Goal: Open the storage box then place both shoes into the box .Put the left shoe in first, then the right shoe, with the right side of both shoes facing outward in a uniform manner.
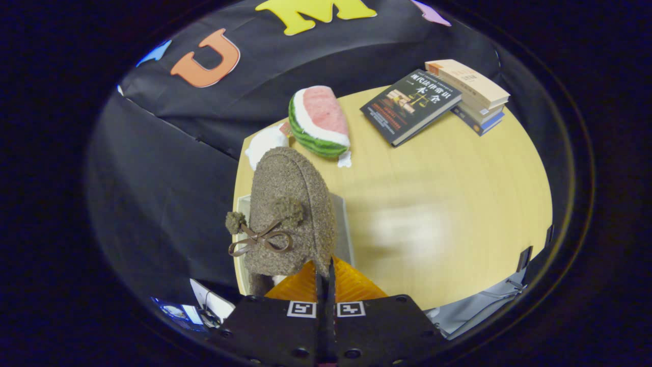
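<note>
**Gripper closed on a raised shoe above the table**

Gripper (326,270) fingers are seen pressed together with almost no gap, pinching the rear edge of a brown fuzzy shoe (288,214), which is held up just ahead of them, toe pointing away. A ribbon bow (260,239) and two pompoms are carried on its upper. Under the shoe, a pale grey edge of the storage box (345,229) is visible, largely masked by the shoe itself; whether the box is open cannot be told. Beyond the toe, a white soft item (265,145) is partly hidden, and a watermelon-slice plush toy (318,122) lies beside it on the wooden table (458,168). Further right, a dark book (410,104) is laid touching a stack of books (476,94). A blurred pale patch is seen on the tabletop right of the box.
</note>
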A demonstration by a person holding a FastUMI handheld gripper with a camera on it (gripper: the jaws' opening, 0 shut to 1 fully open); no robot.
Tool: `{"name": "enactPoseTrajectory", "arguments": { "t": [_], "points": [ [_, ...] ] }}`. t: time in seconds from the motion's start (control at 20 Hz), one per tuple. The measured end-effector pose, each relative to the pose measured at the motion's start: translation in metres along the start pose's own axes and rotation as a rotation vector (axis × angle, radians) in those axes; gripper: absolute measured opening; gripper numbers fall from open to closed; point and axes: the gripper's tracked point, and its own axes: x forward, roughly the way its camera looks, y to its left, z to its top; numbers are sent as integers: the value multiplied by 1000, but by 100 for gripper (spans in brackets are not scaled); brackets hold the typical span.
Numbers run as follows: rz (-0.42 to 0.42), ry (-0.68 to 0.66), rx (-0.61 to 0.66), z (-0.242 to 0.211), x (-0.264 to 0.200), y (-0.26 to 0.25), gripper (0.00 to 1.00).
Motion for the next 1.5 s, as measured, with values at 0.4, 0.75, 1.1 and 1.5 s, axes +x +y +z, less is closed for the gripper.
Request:
{"name": "enactPoseTrajectory", "arguments": {
  "t": [0.4, 0.75, 1.1, 1.5],
  "points": [
    [-172, 69, -34, -28, 71, 29, 1],
    [-338, 56, -64, -24, 105, 7, 1],
    [-417, 62, -36, -27, 120, 0, 3],
    [-421, 54, -9, -28, 121, 4, 11]
  ]
}}
